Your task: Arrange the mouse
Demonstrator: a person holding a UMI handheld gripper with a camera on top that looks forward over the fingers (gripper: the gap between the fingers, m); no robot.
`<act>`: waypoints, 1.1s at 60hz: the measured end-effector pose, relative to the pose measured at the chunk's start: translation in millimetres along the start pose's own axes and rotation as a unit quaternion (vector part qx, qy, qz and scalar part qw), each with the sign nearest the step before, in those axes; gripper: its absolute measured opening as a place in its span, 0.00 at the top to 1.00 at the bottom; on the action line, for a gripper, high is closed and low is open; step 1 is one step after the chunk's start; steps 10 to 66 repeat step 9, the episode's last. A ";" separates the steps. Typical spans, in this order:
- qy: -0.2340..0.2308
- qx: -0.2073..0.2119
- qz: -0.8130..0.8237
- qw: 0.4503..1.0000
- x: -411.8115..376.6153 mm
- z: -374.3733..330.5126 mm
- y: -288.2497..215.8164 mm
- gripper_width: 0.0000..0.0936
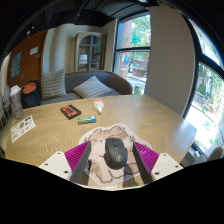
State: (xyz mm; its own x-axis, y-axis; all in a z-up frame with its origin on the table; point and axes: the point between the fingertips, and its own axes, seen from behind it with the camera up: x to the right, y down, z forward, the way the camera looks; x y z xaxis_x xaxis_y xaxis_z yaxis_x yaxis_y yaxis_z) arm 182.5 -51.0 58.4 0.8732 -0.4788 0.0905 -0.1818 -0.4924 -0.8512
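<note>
A black computer mouse (116, 152) lies on a pale printed mouse mat (112, 131) on a light wooden table (150, 118). My gripper (113, 147) is low over the mat and open. The mouse stands between the two fingers with a gap at each side. The magenta pads (76, 153) flank the mat's left and right edges. The mouse rests on the mat by itself, its front pointing away from me.
Beyond the mat lie a red book (70, 111) and a small green item (87, 119). A printed sheet (22, 126) sits at the table's left. A grey sofa (80, 86) with cushions stands behind the table, with large windows (132, 50) to the right.
</note>
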 end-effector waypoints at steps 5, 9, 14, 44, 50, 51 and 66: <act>0.027 0.004 -0.015 1.000 -4.6 -42.4 6.5 0.09; 0.047 0.005 -0.037 0.998 -12.5 -75.1 17.6 0.09; 0.047 0.005 -0.037 0.998 -12.5 -75.1 17.6 0.09; 0.047 0.005 -0.037 0.998 -12.5 -75.1 17.6 0.09; 0.047 0.005 -0.037 0.998 -12.5 -75.1 17.6 0.09; 0.047 0.005 -0.037 0.998 -12.5 -75.1 17.6 0.09; 0.047 0.005 -0.037 0.998 -12.5 -75.1 17.6 0.09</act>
